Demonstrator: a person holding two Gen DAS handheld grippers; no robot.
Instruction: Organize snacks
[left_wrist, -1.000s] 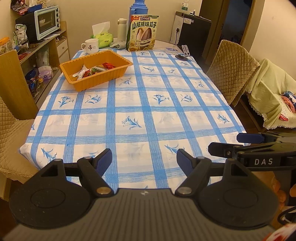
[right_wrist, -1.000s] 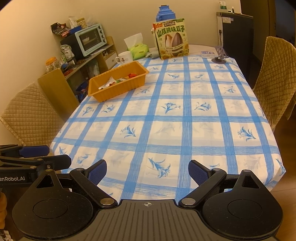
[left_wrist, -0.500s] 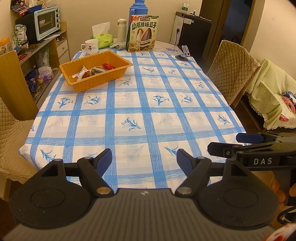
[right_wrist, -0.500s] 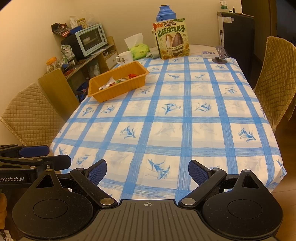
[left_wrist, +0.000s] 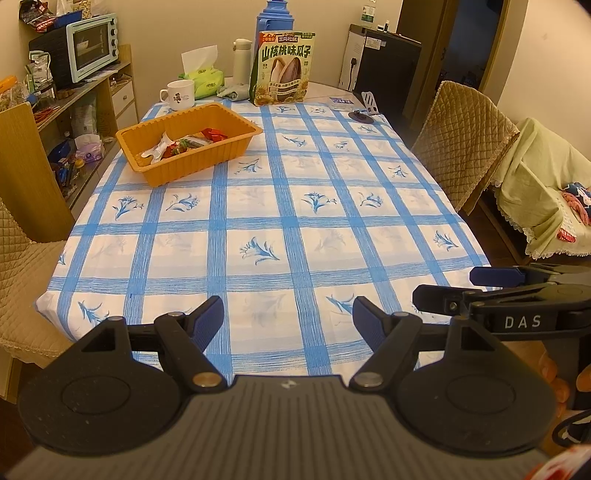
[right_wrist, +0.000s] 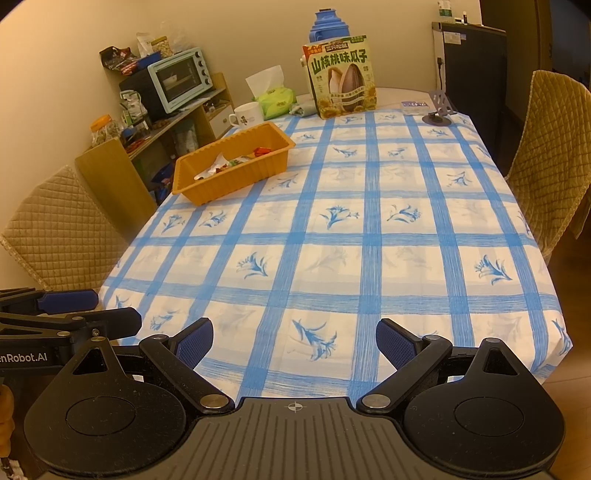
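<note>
Snacks (left_wrist: 184, 144) lay in an orange tray (left_wrist: 236, 147) on the far left part of the checked tablecloth (left_wrist: 295, 236).
A large sunflower-seed bag (left_wrist: 282, 68) stood upright at the table's far end, well apart from both grippers. The left gripper (left_wrist: 288, 325) and right gripper (right_wrist: 294, 343) hung over the near edge, side by side, jaws spread wide with nothing between them.

Left gripper (left_wrist: 288, 317) open, empty; right gripper (right_wrist: 294, 341) open, empty, angled down
</note>
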